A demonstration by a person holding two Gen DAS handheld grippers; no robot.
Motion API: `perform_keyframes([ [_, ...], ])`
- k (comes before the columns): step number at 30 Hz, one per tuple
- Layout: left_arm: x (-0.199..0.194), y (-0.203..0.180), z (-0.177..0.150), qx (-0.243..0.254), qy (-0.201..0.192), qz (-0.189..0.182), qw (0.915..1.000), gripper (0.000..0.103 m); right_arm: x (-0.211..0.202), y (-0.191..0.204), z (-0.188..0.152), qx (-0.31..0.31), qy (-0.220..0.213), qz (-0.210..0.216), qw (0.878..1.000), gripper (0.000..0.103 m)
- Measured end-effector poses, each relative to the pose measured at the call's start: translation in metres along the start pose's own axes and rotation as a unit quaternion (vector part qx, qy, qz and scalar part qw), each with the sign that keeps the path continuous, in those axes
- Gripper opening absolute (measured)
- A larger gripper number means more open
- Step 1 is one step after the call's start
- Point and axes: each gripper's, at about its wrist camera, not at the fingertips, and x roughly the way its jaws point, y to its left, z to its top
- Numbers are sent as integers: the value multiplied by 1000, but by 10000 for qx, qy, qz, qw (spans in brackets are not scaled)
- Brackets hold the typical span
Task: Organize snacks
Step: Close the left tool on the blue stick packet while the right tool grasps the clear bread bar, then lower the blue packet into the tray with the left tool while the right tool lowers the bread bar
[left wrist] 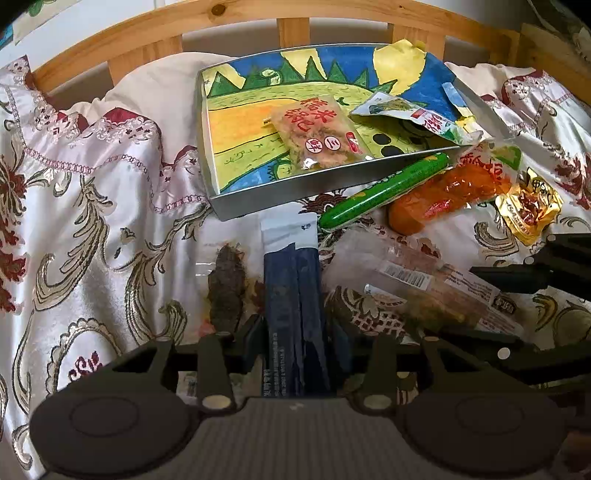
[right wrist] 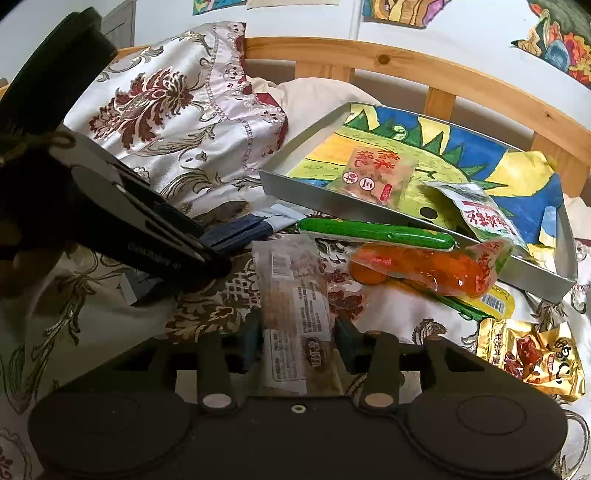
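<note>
My left gripper (left wrist: 295,336) is closed around a dark blue stick packet (left wrist: 291,295) lying on the patterned bedspread; it also shows in the right wrist view (right wrist: 240,230). My right gripper (right wrist: 299,343) has its jaws on both sides of a clear long snack packet (right wrist: 295,306), seen too in the left wrist view (left wrist: 424,288). A metal tray (left wrist: 255,199) lined with a child's drawing holds a rice-cracker packet (left wrist: 317,133) and a green-white packet (left wrist: 410,118). A green sausage stick (left wrist: 384,188) and an orange packet (left wrist: 454,192) lie by the tray's front wall.
A gold packet (right wrist: 528,354) lies at the right. A dark dried-snack packet (left wrist: 225,284) lies left of the blue stick. A yellow-green packet (right wrist: 484,302) sits under the orange one. A wooden bed rail (left wrist: 291,29) and pillow (left wrist: 155,85) stand behind the tray.
</note>
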Motion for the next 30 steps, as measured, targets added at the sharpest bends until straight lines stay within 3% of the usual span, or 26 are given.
perform_keyframes([
  [9,-7,-2,3,-205,333,60,9992,37,-3,14,-1,-442,103,-215,9987,39],
  [16,-28,-3,5,-593,561,-44,9967,35,-28,31,0,-1163,-248,-641,9908,38],
  [23,-58,-14,17,-563,265,64,9980,35,-56,29,10,-1224,-698,-962,9853,38],
  [30,-63,-31,54,-623,-160,163,9978,35,-81,0,28,-895,-1126,-1388,9798,38],
])
